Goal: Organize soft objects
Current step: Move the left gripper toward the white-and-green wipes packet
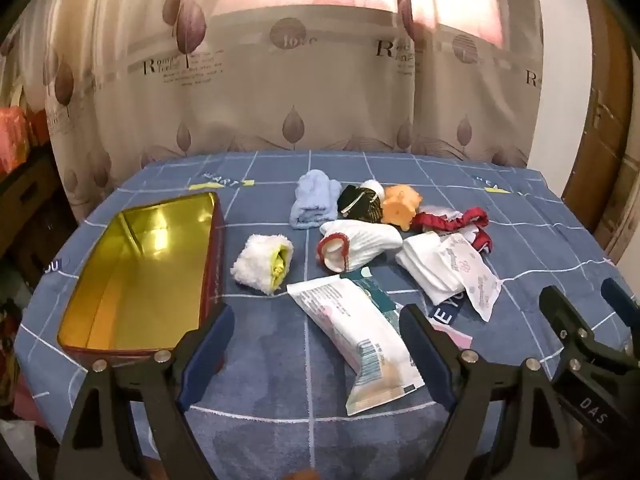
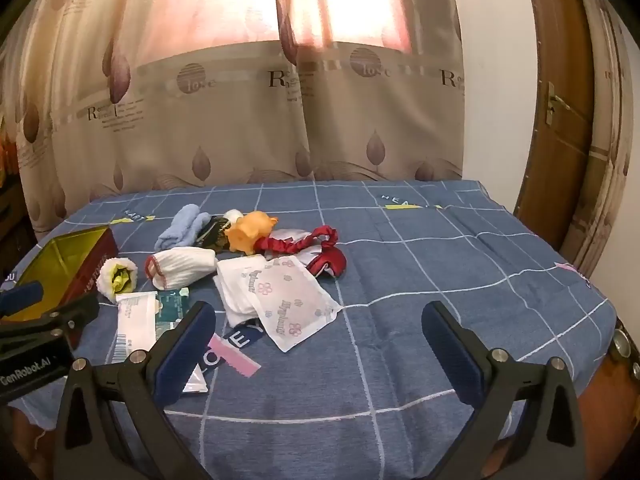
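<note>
Blue checked cloth (image 1: 280,360) covers the tabletop, and from the left wrist view the left claw (image 1: 316,344) hangs above it with its jaws spread wide, gripping nothing. Between its fingers lies a white plastic pack (image 1: 356,344) with a barcode, flat on the cloth. To the left sits a red tin (image 1: 214,256) with a gold inside, holding nothing. Just right of the tin is a fluffy white roll (image 1: 262,264) with a yellow core. Behind that, a ribbed white sock (image 1: 360,246) with red trim lies beside a folded light blue cloth (image 1: 314,200), a dark bundle (image 1: 360,202) and an orange toy (image 1: 400,208). A red and white garment (image 1: 460,224) trails off to the right, and a printed white packet (image 1: 472,276) rests on folded white fabric (image 1: 428,268). The right claw (image 1: 588,300) shows at the right edge.

From the right wrist view the right claw (image 2: 320,336) is likewise let go and spread, over bare blue cloth (image 2: 400,280) with nothing between the fingers. The soft things lie in a cluster to its left: packet (image 2: 292,296), sock (image 2: 184,266), orange toy (image 2: 248,232), garment (image 2: 316,240), blue cloth (image 2: 180,228), fluffy roll (image 2: 118,278). The tin (image 2: 100,264) stands at the far left, partly behind the left claw (image 2: 24,300). A pink strip (image 2: 236,354) on the cloth may be printed pattern; hard to say.
</note>
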